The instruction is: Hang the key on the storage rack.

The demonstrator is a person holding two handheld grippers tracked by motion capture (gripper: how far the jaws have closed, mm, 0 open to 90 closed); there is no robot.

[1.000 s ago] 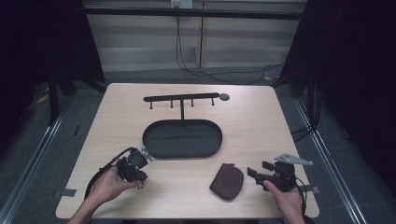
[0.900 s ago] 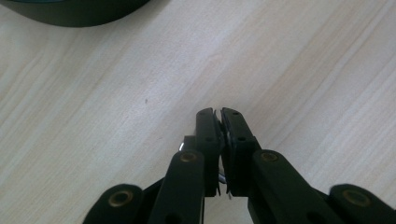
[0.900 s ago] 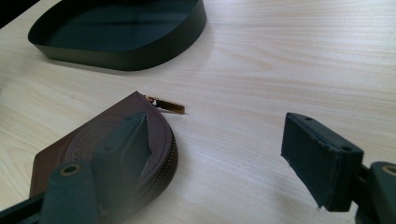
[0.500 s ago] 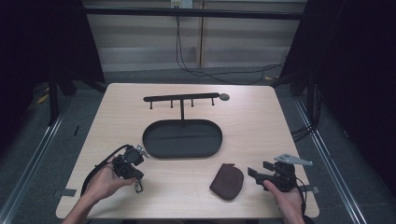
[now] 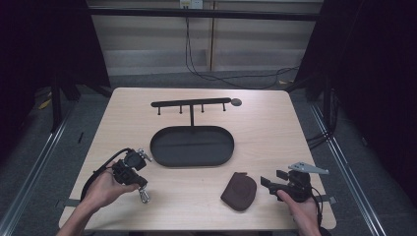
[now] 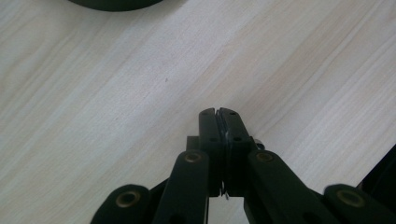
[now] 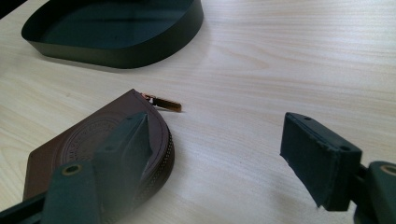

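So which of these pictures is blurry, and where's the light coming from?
High view: soft overall, dark surroundings, the table lit from above. Right gripper view: the near jaws blur, the brown pouch and tray look sharper. Left gripper view: wood grain crisp, jaw bases soft.

Wooden table [image 5: 275,128] bears tray [image 5: 192,146], pouch [image 5: 239,191] (brown), rack [image 5: 191,103].

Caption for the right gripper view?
Open right gripper beside a brown zip pouch, dark oval tray behind.
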